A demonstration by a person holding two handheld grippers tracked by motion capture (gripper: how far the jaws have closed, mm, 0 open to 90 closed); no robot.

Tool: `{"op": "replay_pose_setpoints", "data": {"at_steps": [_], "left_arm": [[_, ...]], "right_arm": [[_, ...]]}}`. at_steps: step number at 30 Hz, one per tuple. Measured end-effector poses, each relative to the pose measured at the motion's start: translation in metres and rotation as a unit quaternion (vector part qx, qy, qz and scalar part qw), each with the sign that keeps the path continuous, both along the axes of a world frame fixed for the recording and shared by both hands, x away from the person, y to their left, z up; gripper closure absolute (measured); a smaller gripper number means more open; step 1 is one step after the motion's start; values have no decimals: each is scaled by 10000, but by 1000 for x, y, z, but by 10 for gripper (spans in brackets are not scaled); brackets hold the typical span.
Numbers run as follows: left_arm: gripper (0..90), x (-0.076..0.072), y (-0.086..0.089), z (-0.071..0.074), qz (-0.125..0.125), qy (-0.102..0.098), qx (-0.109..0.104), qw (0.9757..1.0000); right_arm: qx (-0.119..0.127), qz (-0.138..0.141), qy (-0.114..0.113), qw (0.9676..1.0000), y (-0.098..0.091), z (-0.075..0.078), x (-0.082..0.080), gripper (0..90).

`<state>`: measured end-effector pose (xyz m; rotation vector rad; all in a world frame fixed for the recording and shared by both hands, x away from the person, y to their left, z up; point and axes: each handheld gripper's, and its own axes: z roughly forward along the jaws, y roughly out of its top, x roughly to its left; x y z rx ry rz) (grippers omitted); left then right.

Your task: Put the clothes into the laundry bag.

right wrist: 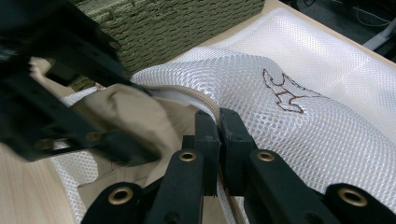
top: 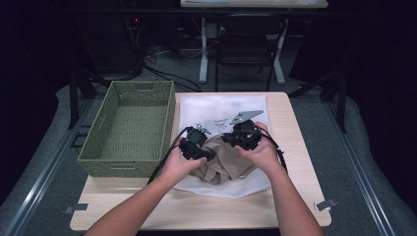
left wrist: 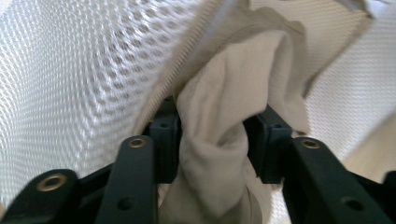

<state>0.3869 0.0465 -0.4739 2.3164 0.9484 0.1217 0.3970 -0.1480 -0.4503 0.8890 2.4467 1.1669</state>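
Grippers, one in each hand, meet over a mesh bag [top: 223, 105] at mid-table. Ordered by size: table [top: 290, 147], pale wood, carrying everything. Basket [top: 129, 129], green woven, rectangular, on the table's left half, its right wall just beside the bag. Bag: white netting, lying flat right of the basket, with a small brown outline figure [right wrist: 283, 91] stitched on its upper face and a zip-edged mouth at the near end. Cloth [top: 223, 164], beige, bunched at that mouth, partly inside the bag and partly spilling toward the person.

Left gripper [top: 196, 150]: in the left gripper view its jaws stand apart with a fold of cloth [left wrist: 224, 140] between them; the cloth touches both pads, but whether they press on it cannot be told. No earlier picture is at hand for comparison. Behind the cloth rises the bag's netting [left wrist: 84, 70].

Right gripper [top: 241, 137]: in the right gripper view its jaws are drawn together on the bag's zip edge [right wrist: 205, 105], pinching the rim and holding it lifted above the cloth [right wrist: 140, 116]. The left gripper crosses the left part of that view, dark and blurred, in front of the basket wall [right wrist: 177, 23].
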Motion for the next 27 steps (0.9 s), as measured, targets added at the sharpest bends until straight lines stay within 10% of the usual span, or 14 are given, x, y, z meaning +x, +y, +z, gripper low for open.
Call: {"op": "replay_pose_setpoints", "data": {"at_steps": [27], "left_arm": [[506, -22, 39, 12, 92, -210, -124, 9997]], "right_arm": [[-10, -23, -11, 10000, 1, 1, -1, 870]]}}
